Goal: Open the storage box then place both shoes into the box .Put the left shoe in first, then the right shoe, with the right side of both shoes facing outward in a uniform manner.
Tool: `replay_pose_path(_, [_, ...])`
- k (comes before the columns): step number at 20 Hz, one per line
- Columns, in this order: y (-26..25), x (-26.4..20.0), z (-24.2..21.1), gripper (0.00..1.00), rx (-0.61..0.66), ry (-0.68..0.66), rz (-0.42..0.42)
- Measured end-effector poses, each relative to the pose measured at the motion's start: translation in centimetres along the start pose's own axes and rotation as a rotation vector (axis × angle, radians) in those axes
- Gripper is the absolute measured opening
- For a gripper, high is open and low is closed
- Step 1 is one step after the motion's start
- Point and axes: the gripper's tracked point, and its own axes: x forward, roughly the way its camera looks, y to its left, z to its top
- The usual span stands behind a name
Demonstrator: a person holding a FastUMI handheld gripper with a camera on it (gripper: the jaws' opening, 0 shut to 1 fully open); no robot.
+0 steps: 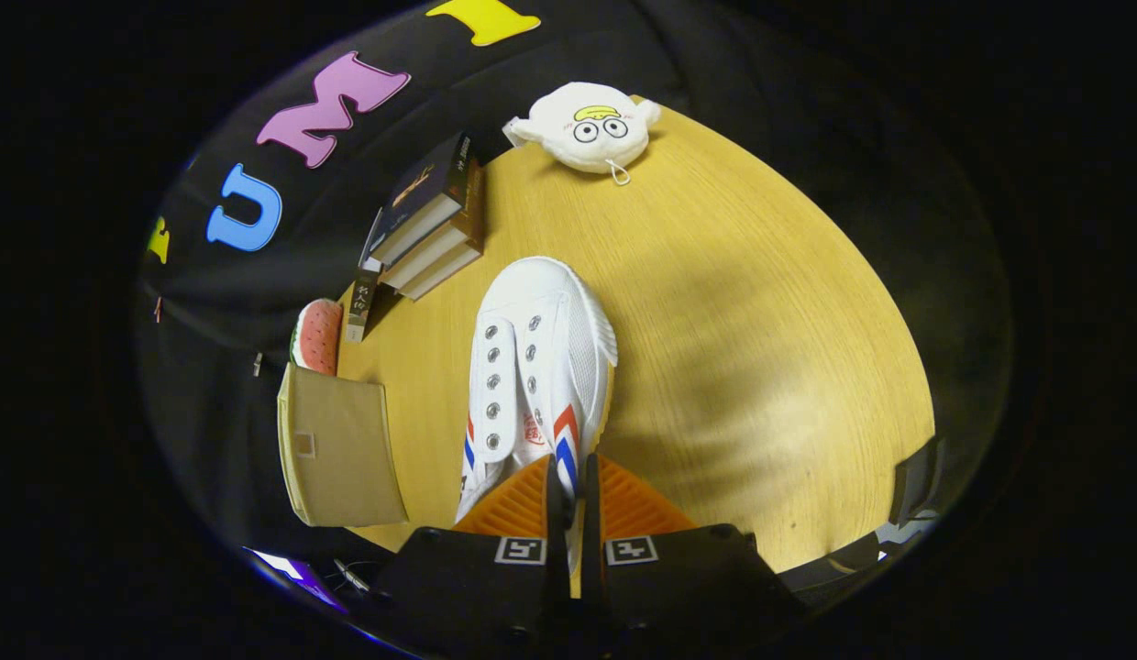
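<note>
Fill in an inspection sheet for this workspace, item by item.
Surface: wooden table, bare ahead of the shoe.
Job's things: white shoe held at its collar, toe pointing away; tan storage box beside it at the table edge.
Clutter: stack of books, white plush toy, watermelon-slice toy behind the box.
Grippers: tongs closed on the shoe.
Cables: nothing seen.
Surroundings: black cloth wall.

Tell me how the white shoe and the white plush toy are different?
The white shoe is pinched at its heel side between the fingers of the hand-held gripper; the white plush toy lies untouched at the table's far end. The shoe has metal eyelets and red and blue stripes; the toy has cartoon eyes and a yellow patch. The shoe looks long; the toy round. Both are mostly white.
</note>
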Motion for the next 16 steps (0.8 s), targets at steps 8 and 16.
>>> replay_pose_path(8, [14.9, -6.6, -1.4, 0.09, -0.085, -0.099, 0.104])
replay_pose_path(16, [31.2, -4.7, -5.8, 0.09, -0.13, -0.072, 0.276])
